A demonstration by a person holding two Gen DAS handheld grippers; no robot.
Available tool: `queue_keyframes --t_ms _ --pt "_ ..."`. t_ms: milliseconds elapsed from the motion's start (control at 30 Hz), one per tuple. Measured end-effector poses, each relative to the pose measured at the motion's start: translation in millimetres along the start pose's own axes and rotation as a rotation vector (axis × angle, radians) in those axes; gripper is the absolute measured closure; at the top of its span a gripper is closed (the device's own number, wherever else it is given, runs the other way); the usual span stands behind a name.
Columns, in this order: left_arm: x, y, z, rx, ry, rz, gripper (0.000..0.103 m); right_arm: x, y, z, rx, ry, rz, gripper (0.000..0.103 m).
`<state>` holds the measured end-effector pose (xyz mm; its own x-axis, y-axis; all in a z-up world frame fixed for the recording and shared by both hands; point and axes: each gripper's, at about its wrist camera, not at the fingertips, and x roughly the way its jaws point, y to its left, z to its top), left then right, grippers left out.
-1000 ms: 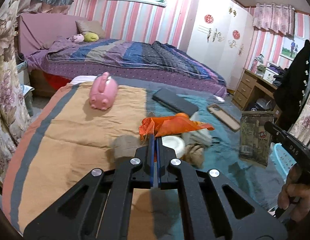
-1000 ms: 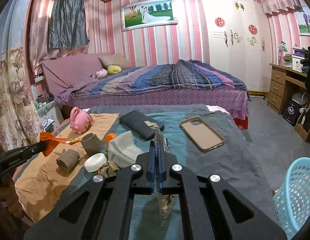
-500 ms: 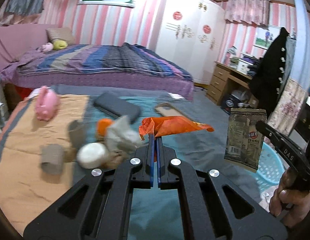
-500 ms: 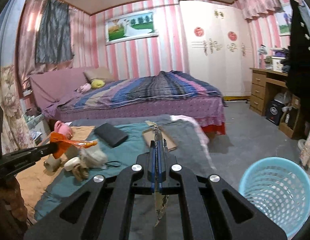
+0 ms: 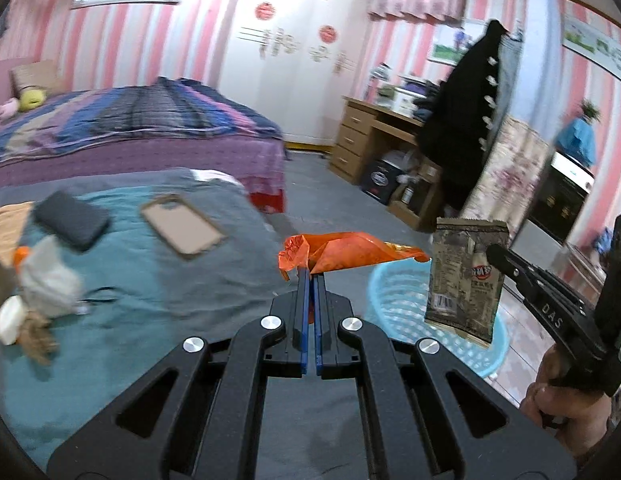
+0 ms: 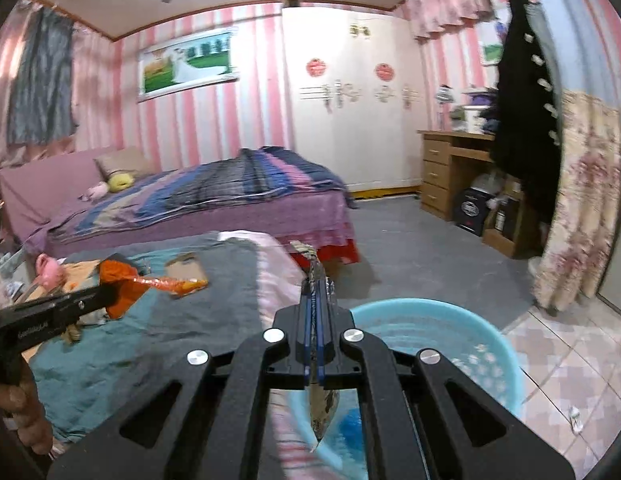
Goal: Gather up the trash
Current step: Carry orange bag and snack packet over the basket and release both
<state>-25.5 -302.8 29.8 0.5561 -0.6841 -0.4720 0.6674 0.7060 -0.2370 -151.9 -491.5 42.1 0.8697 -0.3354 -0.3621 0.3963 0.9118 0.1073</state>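
My left gripper (image 5: 310, 276) is shut on an orange plastic wrapper (image 5: 350, 254), held in the air past the bed's edge; it also shows in the right wrist view (image 6: 126, 284). My right gripper (image 6: 315, 276) is shut on a grey-brown snack packet (image 6: 321, 408) that hangs down over the light blue trash basket (image 6: 470, 332). In the left wrist view the packet (image 5: 464, 280) hangs in front of the basket (image 5: 394, 304). More trash lies on the blanket at the left: a crumpled white bag (image 5: 50, 280), a white lid (image 5: 8, 320) and brown scraps (image 5: 34, 336).
A phone in a tan case (image 5: 182, 226) and a dark grey pouch (image 5: 72, 220) lie on the teal blanket (image 5: 158, 280). A second bed (image 6: 214, 196), a white wardrobe (image 6: 350, 100) and a wooden desk (image 6: 450, 168) stand behind. A black coat (image 6: 522, 120) hangs at the right.
Both grippers have swung right, away from the blanket toward the blue basket, each still holding its piece of trash. The packet now hangs over the basket.
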Motion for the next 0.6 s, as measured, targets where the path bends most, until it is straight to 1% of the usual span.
queue_keyframes --t_ms 167,267,367,467,533,600 --pt "28 -39 -1 0.040 0.026 -0.068 0.103 2 -29 -1 0.024 0.009 -0.049 0.101" --pt "41 -55 -1 0.051 0.040 -0.096 0.103 4 -43 -1 0.042 0.017 -0.070 0.101" --pt "51 -69 -1 0.069 0.051 -0.110 0.103 7 -54 -3 0.051 0.030 -0.114 0.101" --pt "58 -76 -2 0.081 0.065 -0.117 0.103 9 -69 -3 0.086 0.043 -0.133 0.101" --pt "62 -78 -4 0.087 0.076 -0.117 0.103 12 -78 -3 0.108 0.051 -0.121 0.098" --pt "66 -80 -5 0.093 0.082 -0.114 0.103 15 -82 -5 0.113 0.064 -0.137 0.098"
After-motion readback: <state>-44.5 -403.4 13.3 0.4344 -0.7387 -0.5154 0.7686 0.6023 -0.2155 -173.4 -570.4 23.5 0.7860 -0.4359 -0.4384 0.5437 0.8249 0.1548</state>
